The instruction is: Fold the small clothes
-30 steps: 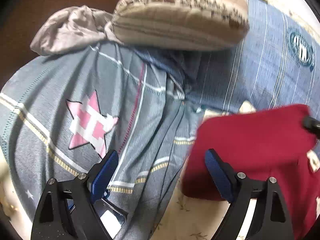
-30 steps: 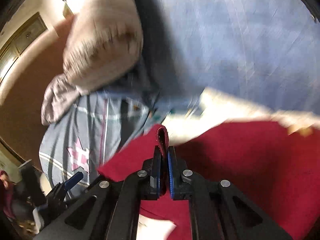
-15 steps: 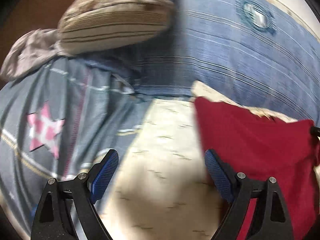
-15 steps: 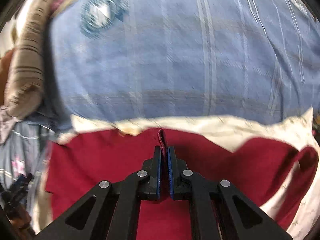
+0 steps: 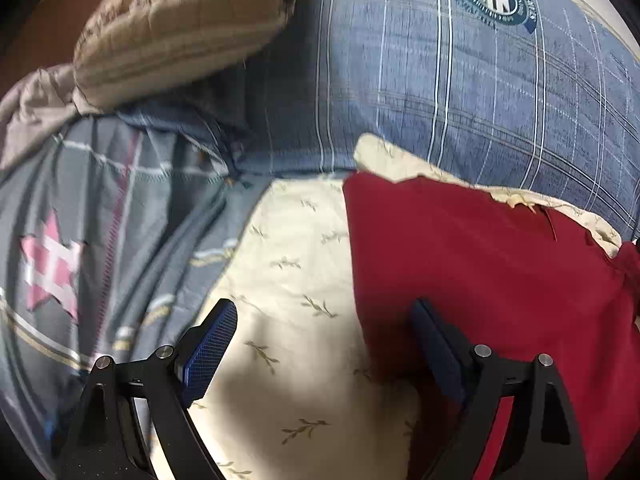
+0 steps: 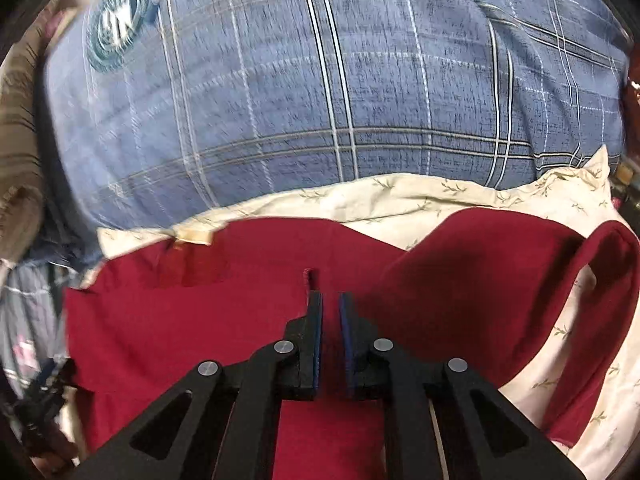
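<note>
A dark red garment [image 5: 480, 272] lies on a cream leaf-print sheet [image 5: 296, 280]; it also shows in the right wrist view [image 6: 192, 320]. My left gripper [image 5: 324, 344] is open and empty, straddling the garment's left edge. My right gripper [image 6: 330, 312] has its jaws slightly parted, just behind a small raised fold of red cloth [image 6: 307, 276] that no longer sits between them.
A blue plaid pillow [image 5: 460, 92] lies behind the garment, also in the right wrist view [image 6: 320, 80]. A beige striped pillow [image 5: 180, 28] sits at upper left. A grey blanket with a pink star [image 5: 52, 264] is on the left.
My right gripper carried the red cloth over and laid it down, then its jaws parted and released the fold. My left gripper swung right toward the garment's left edge.
</note>
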Demonstrator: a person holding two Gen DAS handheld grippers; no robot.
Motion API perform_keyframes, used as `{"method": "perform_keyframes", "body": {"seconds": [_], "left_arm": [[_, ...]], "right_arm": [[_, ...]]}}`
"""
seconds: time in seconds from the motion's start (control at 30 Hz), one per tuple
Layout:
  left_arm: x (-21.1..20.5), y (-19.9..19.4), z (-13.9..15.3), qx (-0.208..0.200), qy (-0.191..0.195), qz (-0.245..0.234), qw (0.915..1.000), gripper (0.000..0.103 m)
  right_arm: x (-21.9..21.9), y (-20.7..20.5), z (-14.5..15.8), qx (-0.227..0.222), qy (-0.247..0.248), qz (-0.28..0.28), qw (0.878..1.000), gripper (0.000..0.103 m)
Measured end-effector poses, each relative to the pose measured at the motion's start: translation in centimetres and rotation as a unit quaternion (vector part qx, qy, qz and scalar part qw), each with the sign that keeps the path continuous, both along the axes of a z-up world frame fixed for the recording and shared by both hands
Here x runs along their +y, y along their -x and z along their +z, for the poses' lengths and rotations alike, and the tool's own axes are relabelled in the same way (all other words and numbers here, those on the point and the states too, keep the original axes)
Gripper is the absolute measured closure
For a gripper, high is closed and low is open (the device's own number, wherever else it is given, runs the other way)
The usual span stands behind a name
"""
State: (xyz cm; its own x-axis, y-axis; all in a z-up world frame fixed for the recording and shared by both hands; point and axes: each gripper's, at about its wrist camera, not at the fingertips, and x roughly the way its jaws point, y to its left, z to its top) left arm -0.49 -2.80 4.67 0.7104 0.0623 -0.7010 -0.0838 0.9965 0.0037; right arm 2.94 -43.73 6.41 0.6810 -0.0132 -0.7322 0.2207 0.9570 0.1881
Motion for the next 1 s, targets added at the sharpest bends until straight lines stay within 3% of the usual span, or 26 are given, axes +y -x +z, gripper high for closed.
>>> {"method": "perform_keyframes", "body": {"seconds": [0.03,0.1,0.2,0.3,0.33,0.43,0.5,0.6,0.67,0.83,0.93,1.0], "left_arm": [[-0.4,0.2,0.3,-0.003,-0.002,-0.003,1.0,0.015],[-0.8,0.1,0.7,0.0,0.004,-0.012,0.9999,0.015],[-1.3,-0.8,1.0,0.009,0.016,-0.011,0.9998,0.015],[-2.0,-2.1,0.6,0.01,0.001,-0.012,0.9999,0.015],[-2.2,-2.4,0.1,0.015,-0.008,-0.014,0.9998,0.015],[-2.4,-3.4,-1.9,0.039,-0.029,-0.018,0.9987,0.013],[-2.1,-3.9,-2.5,0.048,-0.015,-0.018,0.9986,0.013],[-1.8,-4.4,-2.5,0.049,-0.005,-0.018,0.9986,0.013],[-1.8,-4.4,-2.6,0.049,-0.003,-0.017,0.9986,0.013],[-2.0,-4.2,-2.5,0.047,-0.004,-0.013,0.9988,0.013],[-1.9,-4.0,-2.5,0.048,0.001,-0.012,0.9988,0.013],[-1.9,-3.9,-2.4,0.048,0.002,-0.011,0.9988,0.013]], "right_arm": [[0.4,0.4,0.3,-0.006,0.003,0.013,1.0,0.054],[1.3,0.4,0.1,0.0,0.014,0.025,1.0,0.031],[2.2,-0.8,-0.8,0.019,0.033,0.036,0.999,0.038],[3.3,-2.2,-2.3,0.032,0.034,0.047,0.998,0.074],[3.8,-2.6,-2.8,0.035,0.032,0.055,0.997,0.076],[5.1,-3.9,-4.9,0.056,0.052,0.072,0.995,0.078],[4.6,-5.2,-6.7,0.076,0.057,0.059,0.994,0.078],[3.4,-5.3,-6.4,0.06,0.024,0.034,0.997,0.079],[3.5,-4.6,-5.6,0.054,0.008,0.024,0.998,0.072],[6.6,-2.1,-4.5,0.036,0.028,0.073,0.996,0.069],[7.1,-2.2,-6.4,0.064,0.033,0.077,0.994,0.064],[7.1,-2.2,-6.9,0.051,0.037,0.072,0.995,0.063]]}}
